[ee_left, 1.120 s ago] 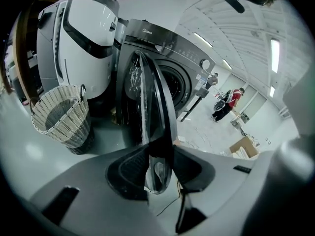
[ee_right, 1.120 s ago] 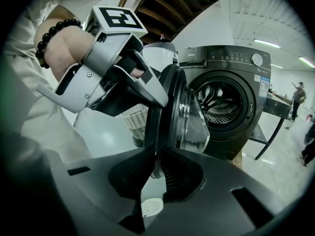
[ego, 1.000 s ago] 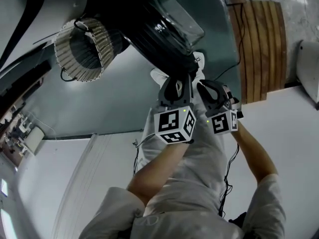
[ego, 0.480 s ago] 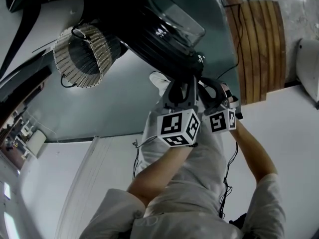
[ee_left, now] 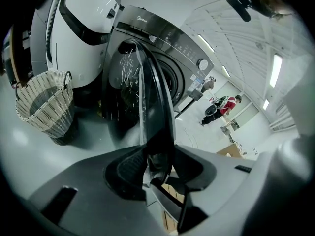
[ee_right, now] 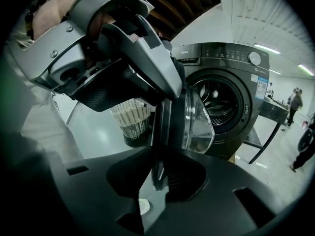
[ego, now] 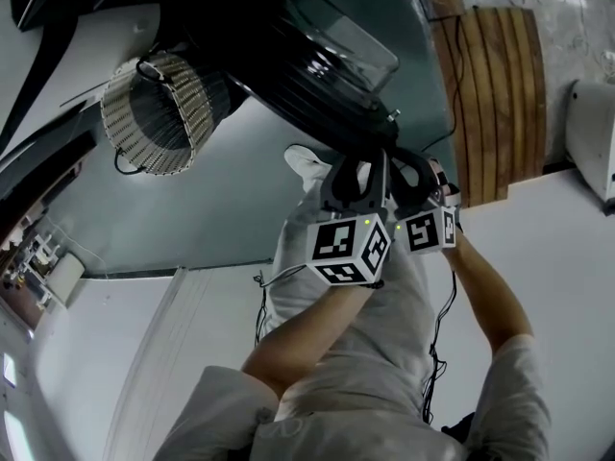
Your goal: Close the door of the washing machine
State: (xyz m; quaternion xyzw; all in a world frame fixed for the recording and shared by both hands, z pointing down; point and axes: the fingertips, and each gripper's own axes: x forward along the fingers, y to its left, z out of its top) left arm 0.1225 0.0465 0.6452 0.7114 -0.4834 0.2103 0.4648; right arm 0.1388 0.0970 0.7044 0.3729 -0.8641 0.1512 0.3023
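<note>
Though one door (ego: 322,70) stands open, one basket (ego: 154,113)

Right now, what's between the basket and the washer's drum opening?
The open door, nearly edge-on in the right gripper view: basket to its left, drum opening to its right.

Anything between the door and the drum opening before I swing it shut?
Nothing visible. The gap between the door and the drum opening looks clear. The basket stands on the door's far side, away from its closing swing.
</note>
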